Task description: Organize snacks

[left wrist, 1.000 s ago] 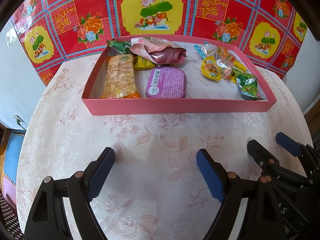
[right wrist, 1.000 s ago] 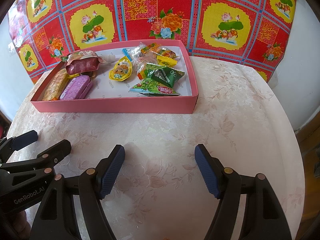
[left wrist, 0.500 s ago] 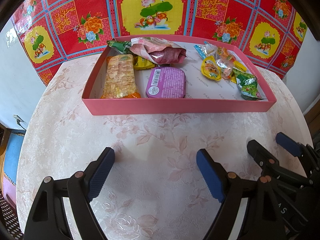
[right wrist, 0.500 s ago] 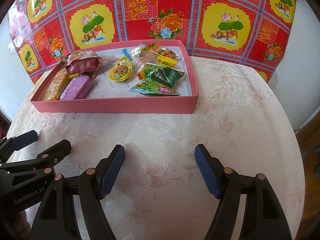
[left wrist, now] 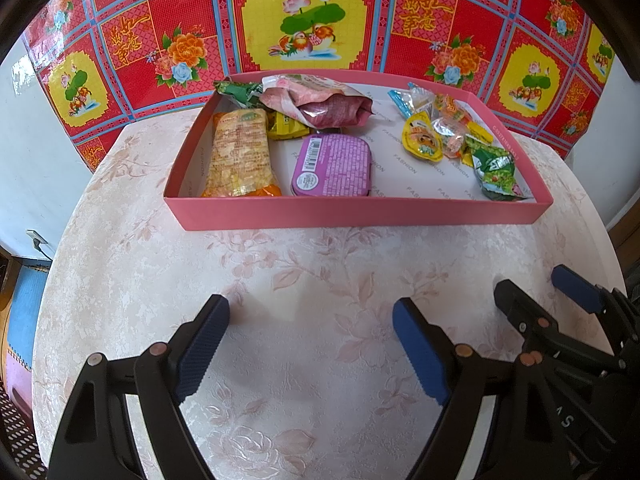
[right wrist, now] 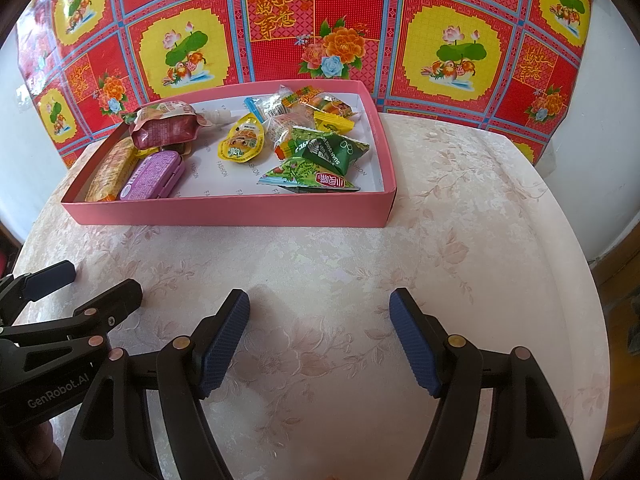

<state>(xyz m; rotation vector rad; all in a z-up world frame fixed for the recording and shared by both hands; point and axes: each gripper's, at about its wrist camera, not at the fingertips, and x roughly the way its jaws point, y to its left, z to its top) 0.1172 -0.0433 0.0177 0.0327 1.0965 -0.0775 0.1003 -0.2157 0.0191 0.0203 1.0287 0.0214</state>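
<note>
A shallow pink box (left wrist: 360, 212) (right wrist: 240, 210) stands at the far side of the round table. Inside, at its left, lie a long orange snack pack (left wrist: 240, 152), a purple tin (left wrist: 334, 166) (right wrist: 154, 176) and a maroon pouch (left wrist: 320, 102) (right wrist: 166, 128). At its right are a yellow jelly cup (left wrist: 422, 140) (right wrist: 240, 146), green packets (left wrist: 496, 170) (right wrist: 328, 154) and small wrapped candies (right wrist: 304, 104). My left gripper (left wrist: 310, 328) hovers open over bare tablecloth in front of the box. My right gripper (right wrist: 320, 320) is open beside it, also with nothing between its fingers.
A pale floral cloth covers the table (right wrist: 460, 240), whose rim curves close on both sides. A red and yellow patterned sheet (left wrist: 312, 20) stands behind the box. The right gripper (left wrist: 560, 300) shows at the right of the left wrist view; the left gripper (right wrist: 76, 292) shows at the left of the right wrist view.
</note>
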